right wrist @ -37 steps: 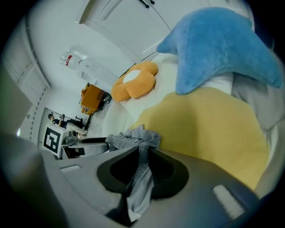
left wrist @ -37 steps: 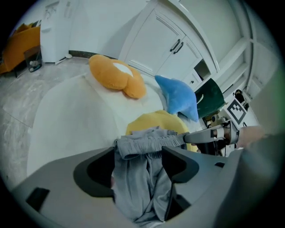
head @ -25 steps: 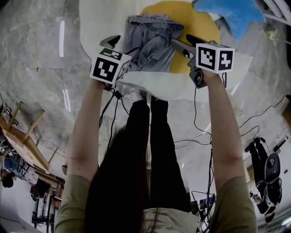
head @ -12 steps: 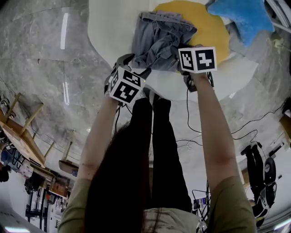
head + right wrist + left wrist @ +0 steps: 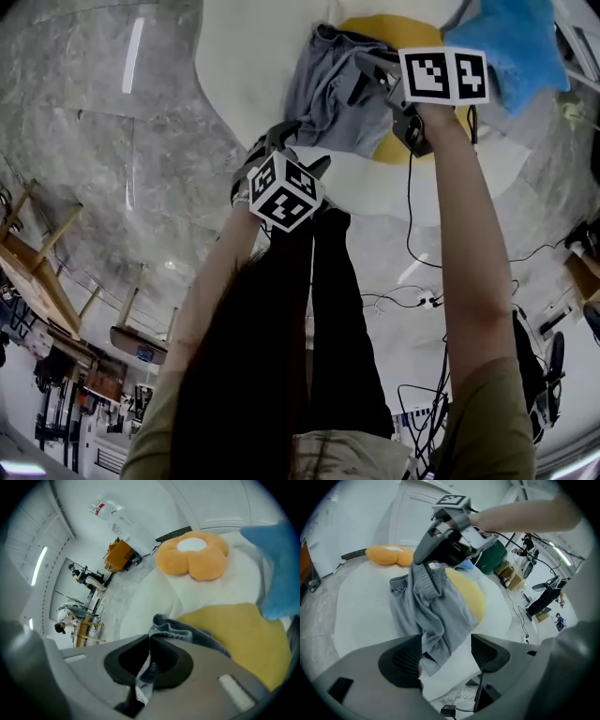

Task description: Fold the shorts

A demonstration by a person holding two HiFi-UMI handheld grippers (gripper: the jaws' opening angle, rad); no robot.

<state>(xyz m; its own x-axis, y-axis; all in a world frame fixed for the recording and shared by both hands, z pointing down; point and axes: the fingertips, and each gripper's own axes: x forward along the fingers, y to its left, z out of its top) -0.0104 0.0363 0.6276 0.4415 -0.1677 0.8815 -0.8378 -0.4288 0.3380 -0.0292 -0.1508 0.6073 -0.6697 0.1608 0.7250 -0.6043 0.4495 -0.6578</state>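
The right gripper (image 5: 149, 663) has just closed its jaws on the waistband of the grey shorts (image 5: 328, 94), and a fold of it is pinched tight between them. The cloth hangs from there in a bunch, over the white table (image 5: 239, 66) and part of a yellow cushion (image 5: 471, 595). On the near side, the left gripper (image 5: 445, 656) has its jaws wide apart. The low hem dangles between them beside the left pad, not pinched. I'd say the left one should now take a clean corner, a single edge rather than a wad. Then both can draw apart until the shorts hang flat, before any fold is laid.
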